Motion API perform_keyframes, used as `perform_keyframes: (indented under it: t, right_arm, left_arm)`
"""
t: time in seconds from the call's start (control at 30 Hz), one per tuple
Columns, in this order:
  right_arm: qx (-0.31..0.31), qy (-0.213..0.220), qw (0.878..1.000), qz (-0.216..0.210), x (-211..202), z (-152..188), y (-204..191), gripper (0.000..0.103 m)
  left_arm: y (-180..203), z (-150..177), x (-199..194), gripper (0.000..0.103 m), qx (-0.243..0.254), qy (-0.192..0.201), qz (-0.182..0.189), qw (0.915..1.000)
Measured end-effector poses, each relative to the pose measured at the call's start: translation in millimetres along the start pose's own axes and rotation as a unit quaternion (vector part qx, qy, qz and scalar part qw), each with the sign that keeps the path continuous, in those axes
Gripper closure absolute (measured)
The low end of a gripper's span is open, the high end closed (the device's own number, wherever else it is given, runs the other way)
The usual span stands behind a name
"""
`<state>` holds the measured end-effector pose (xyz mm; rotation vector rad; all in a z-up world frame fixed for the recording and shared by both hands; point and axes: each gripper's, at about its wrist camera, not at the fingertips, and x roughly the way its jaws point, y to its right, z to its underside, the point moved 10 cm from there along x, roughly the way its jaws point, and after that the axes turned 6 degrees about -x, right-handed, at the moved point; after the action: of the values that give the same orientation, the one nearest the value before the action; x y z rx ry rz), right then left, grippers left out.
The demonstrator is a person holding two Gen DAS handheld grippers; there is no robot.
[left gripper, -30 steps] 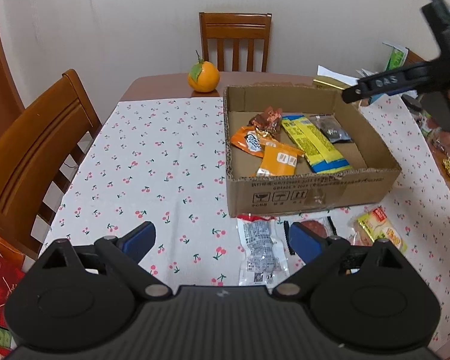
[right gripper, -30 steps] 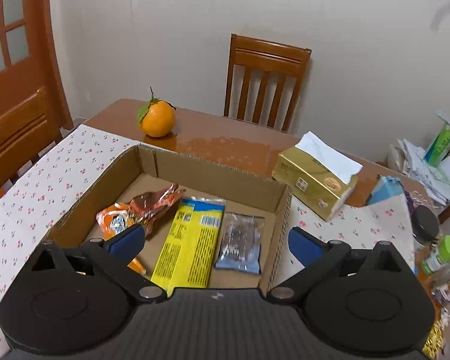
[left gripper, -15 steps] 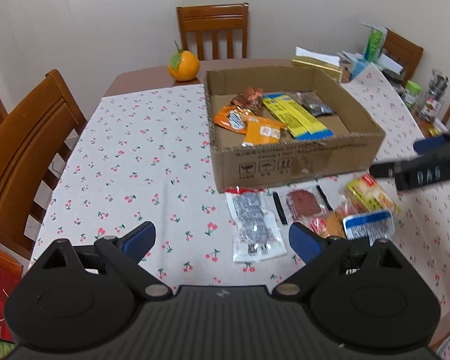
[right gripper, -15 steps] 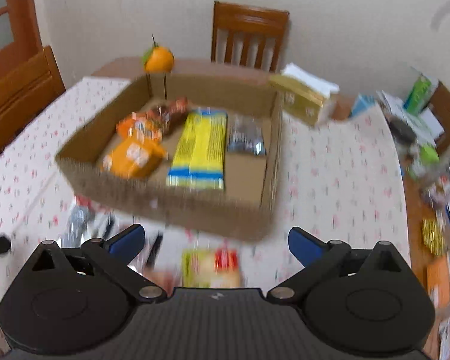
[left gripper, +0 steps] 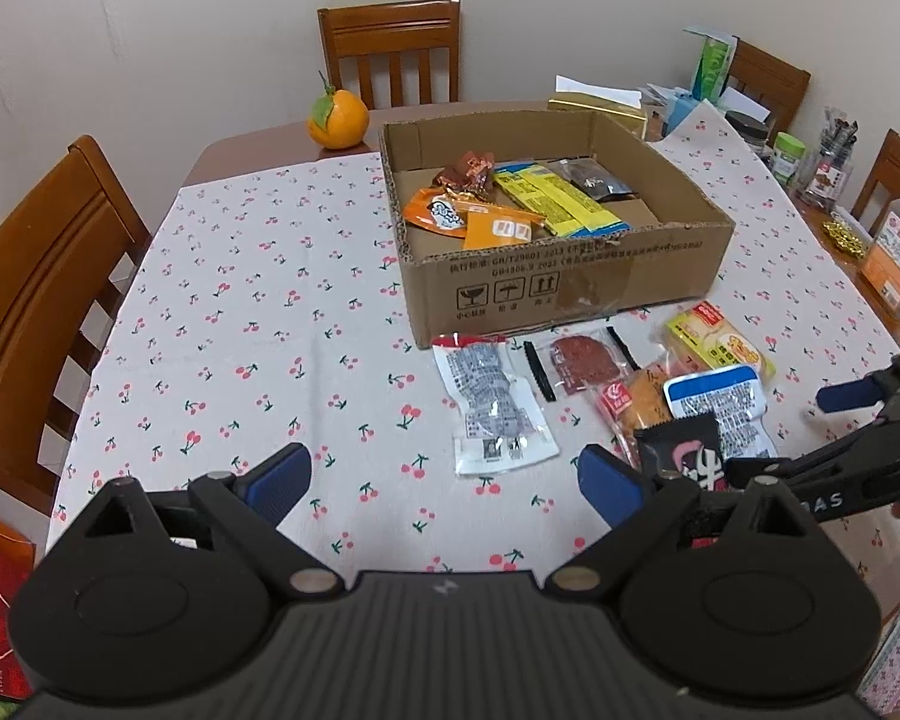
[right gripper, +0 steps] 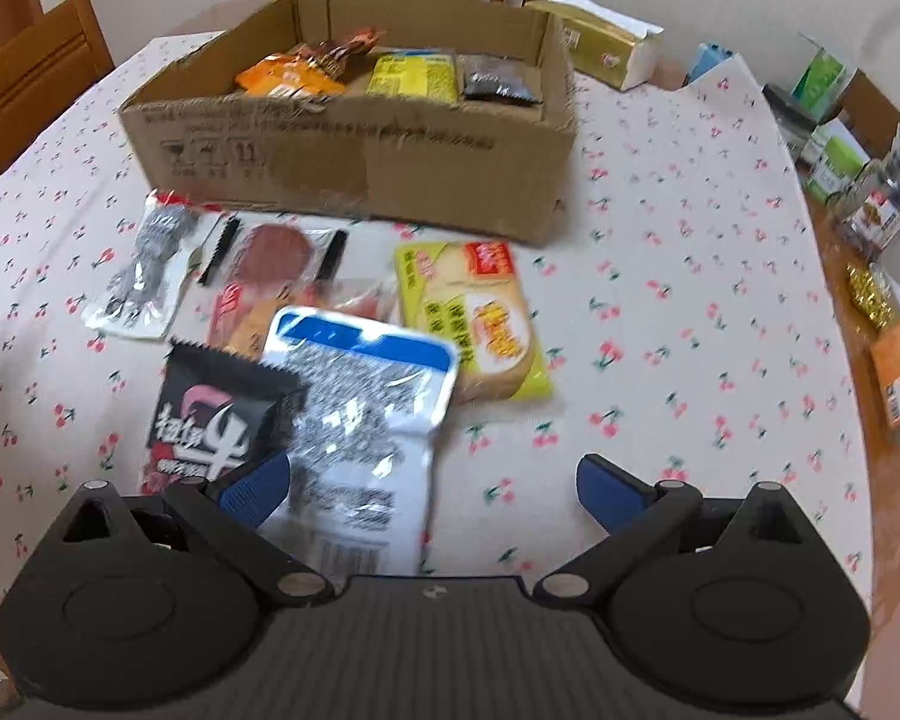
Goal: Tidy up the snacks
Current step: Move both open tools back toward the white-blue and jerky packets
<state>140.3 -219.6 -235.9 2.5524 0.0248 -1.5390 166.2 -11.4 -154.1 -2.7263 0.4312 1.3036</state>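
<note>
Blue-padded right tongs are spread wide and empty, low over the nearest loose packets on the cherry-print worktop. Left tongs also spread, empty, hovering back from the pile.

Left to do, near to far:
- black foil packet with pink print
- white pouch with blue top band, overlapping the black one
- yellow-green cracker pack
- clear packets with reddish snacks
- clear grey-printed packet, just in front of the box wall

Done: brown cardboard box already holds orange packets, a yellow bar pack and a dark packet. Judgement: roughly half sorted.

Versus 1 s ago: right tongs were up over the box interior, now pulled back and down to the loose pile, likely lining up on the blue-banded pouch. Left view shifted back, box looks farther.
</note>
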Motion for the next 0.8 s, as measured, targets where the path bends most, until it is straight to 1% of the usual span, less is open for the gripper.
perform_keyframes:
  t: [0.17,0.3,0.4,0.53,0.63,0.73,0.8]
  right_arm:
    - [0.009,-0.005,1.0,-0.01,4,2,-16,0.0]
    - [0.013,-0.004,1.0,0.006,9,0,-23,0.0]
    - [0.015,-0.002,1.0,0.017,9,1,-21,0.0]
    - [0.016,-0.021,0.999,0.019,14,14,-12,0.0]
    - [0.012,-0.019,1.0,0.02,12,21,-2,0.0]
    - [0.004,-0.018,1.0,0.007,12,27,10,0.0]
    - [-0.005,-0.019,1.0,-0.016,13,31,16,0.0]
  left_arm:
    - [-4,6,-1,0.007,0.003,-0.004,0.013,0.9999]
    - [-6,12,1,0.007,0.005,-0.014,0.023,0.9996]
    - [-4,16,3,0.007,0.011,-0.019,0.029,0.9993]
    - [2,17,5,0.007,0.013,-0.022,0.031,0.9992]
    - [10,19,10,0.007,0.007,-0.026,0.029,0.9992]
    - [22,21,17,0.007,-0.003,-0.035,0.03,0.9989]
    - [31,24,24,0.007,-0.019,-0.047,0.032,0.9982]
